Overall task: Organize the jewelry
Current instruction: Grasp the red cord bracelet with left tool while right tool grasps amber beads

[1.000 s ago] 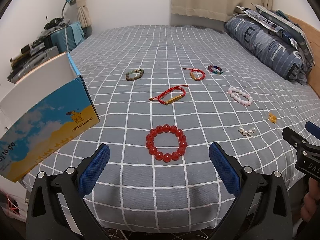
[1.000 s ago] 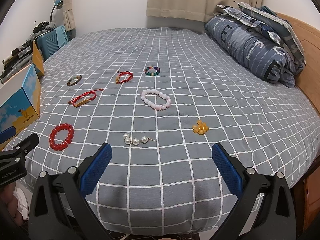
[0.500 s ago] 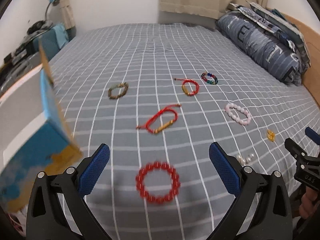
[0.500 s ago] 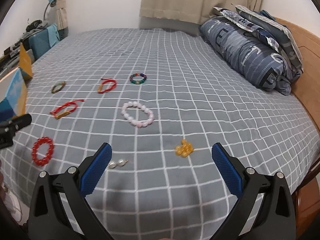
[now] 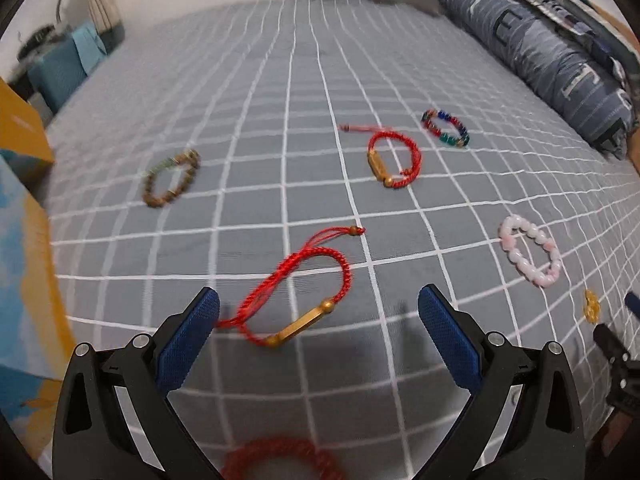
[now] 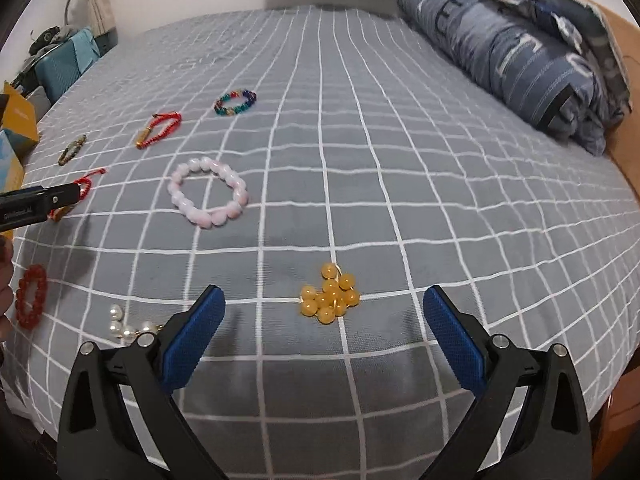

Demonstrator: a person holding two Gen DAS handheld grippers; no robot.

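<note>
Several pieces of jewelry lie on the grey checked bedspread (image 5: 304,80). My left gripper (image 5: 319,322) is open, just above a red cord bracelet with a gold bar (image 5: 298,300). A red bead bracelet (image 5: 280,462) lies under it at the bottom edge. My right gripper (image 6: 323,322) is open, right before a yellow bead cluster (image 6: 330,297). A pink bead bracelet (image 6: 208,191), a second red cord bracelet (image 6: 158,129), a multicoloured bead bracelet (image 6: 235,102), a brown bead bracelet (image 5: 172,178) and white pearls (image 6: 124,326) lie around.
A blue and yellow cardboard box (image 5: 24,264) stands at the bed's left edge. A folded blue quilt and pillows (image 6: 516,52) lie along the right side. Luggage and a lamp (image 6: 60,52) stand beyond the far left corner.
Both grippers have moved forward over the bed. The red bead bracelet slid to the left view's bottom edge and the red cord bracelet came between the fingers. The yellow cluster came between the right fingers.
</note>
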